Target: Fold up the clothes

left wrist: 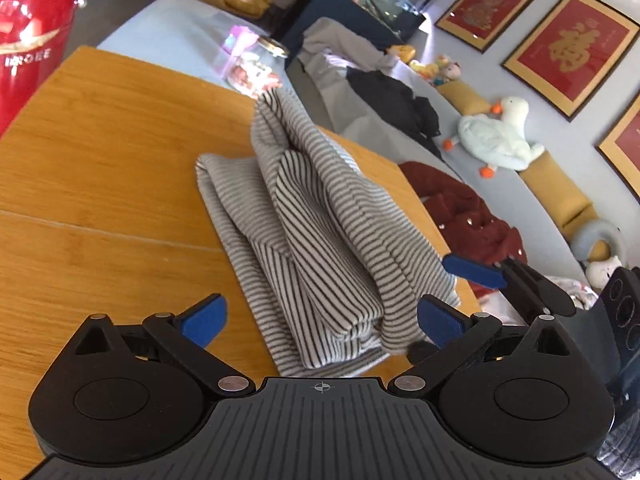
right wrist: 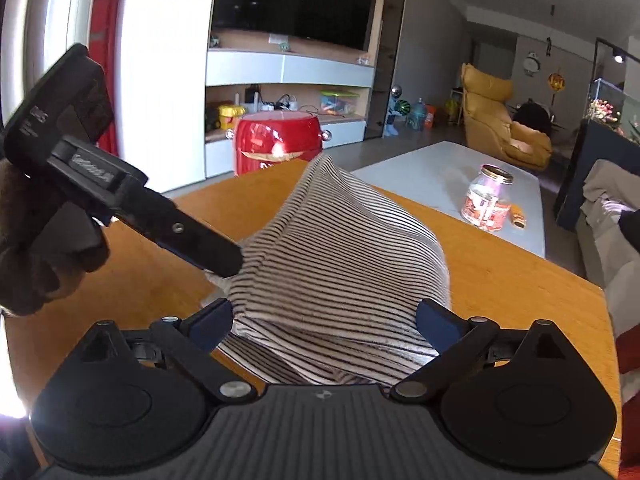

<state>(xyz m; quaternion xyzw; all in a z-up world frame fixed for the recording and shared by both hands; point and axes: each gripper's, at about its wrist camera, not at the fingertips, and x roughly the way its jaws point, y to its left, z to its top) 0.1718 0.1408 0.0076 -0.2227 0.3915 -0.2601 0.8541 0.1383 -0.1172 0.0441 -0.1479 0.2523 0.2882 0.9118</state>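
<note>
- Sitting at the far left of the left wrist view, a red container [left wrist: 30, 40] with gold lettering stood beyond the edge of the wooden table [left wrist: 100, 168].
- Beside it on that table lay the striped garment [left wrist: 316, 240], bunched and partly folded, with one fold standing up in a peak towards the far edge.
- At the bottom of this view the left gripper [left wrist: 320, 320] had its blue pads wide apart, one on either side of the garment's near end; neither pad pressed the cloth.
- To the right, the other tool's blue fingertip [left wrist: 474, 271] showed just beside the garment's right edge; behind it were a dark red garment [left wrist: 468, 216] and a plush goose [left wrist: 500, 136] on a grey sofa.
- In the right wrist view, a gloved hand [right wrist: 36, 256] at the left held the left tool, whose finger lay against the garment's left side.
- Centre, the right gripper [right wrist: 324, 322] stood spread wide, jaws flanking the garment's near fold without clamping it.
- Further right, a glass jar [right wrist: 486, 198] stood on a low grey table [right wrist: 420, 172].
</note>
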